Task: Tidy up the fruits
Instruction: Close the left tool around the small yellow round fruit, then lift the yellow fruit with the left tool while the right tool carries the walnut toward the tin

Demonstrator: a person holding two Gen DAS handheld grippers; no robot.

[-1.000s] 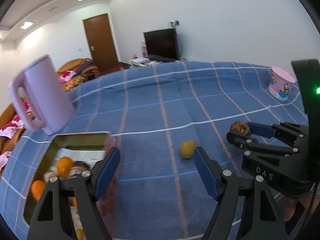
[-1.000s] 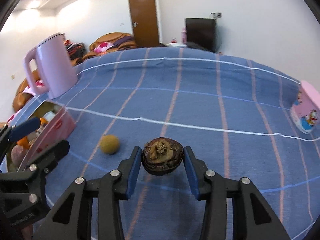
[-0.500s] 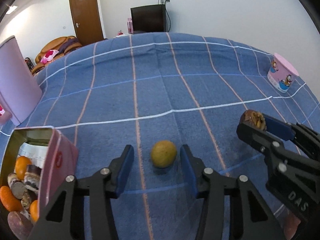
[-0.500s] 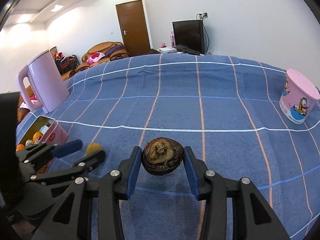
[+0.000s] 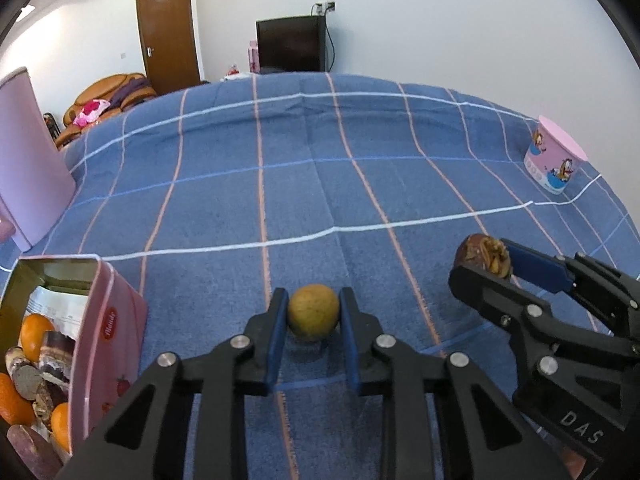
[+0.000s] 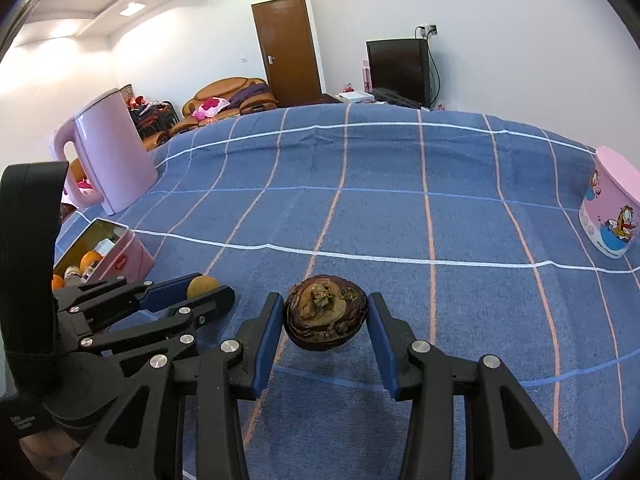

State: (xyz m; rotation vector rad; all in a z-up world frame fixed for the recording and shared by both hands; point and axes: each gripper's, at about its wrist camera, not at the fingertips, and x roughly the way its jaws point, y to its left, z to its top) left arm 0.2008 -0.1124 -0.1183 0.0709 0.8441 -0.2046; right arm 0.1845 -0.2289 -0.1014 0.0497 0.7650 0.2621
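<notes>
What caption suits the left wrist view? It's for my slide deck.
Left gripper shut on a yellow-green fruit on the blue checked cloth, beside the pink tin of fruit.

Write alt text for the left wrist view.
The left tool is shut on a small yellow-green fruit resting on a blue checked cloth. At left stands an open pink tin of oranges and dark fruits; at right, the right tool holds a dark brown fruit.

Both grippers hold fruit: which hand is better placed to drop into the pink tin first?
Left. The left gripper, shut on the yellow fruit, sits right beside the pink tin. The right gripper, holding the dark brown fruit, is on the far side.
</notes>
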